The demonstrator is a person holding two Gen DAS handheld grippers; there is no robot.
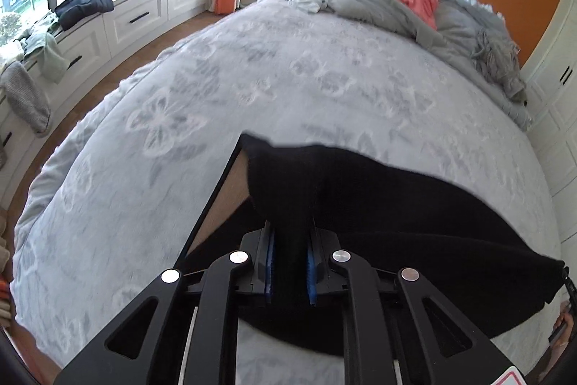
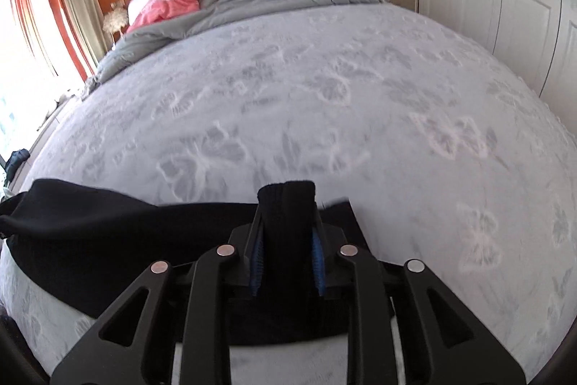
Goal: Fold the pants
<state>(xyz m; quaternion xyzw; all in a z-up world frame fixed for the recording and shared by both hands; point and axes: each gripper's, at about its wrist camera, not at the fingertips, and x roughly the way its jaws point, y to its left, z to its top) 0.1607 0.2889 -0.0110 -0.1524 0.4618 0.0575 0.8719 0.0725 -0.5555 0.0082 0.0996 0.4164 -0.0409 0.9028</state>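
Black pants (image 1: 378, 204) hang low in both frames, over the gray bed (image 1: 288, 78). Left gripper (image 1: 290, 262) and right gripper (image 2: 286, 255) each pinch a bunch tight. Keep both hands level and lay the cloth down flat.
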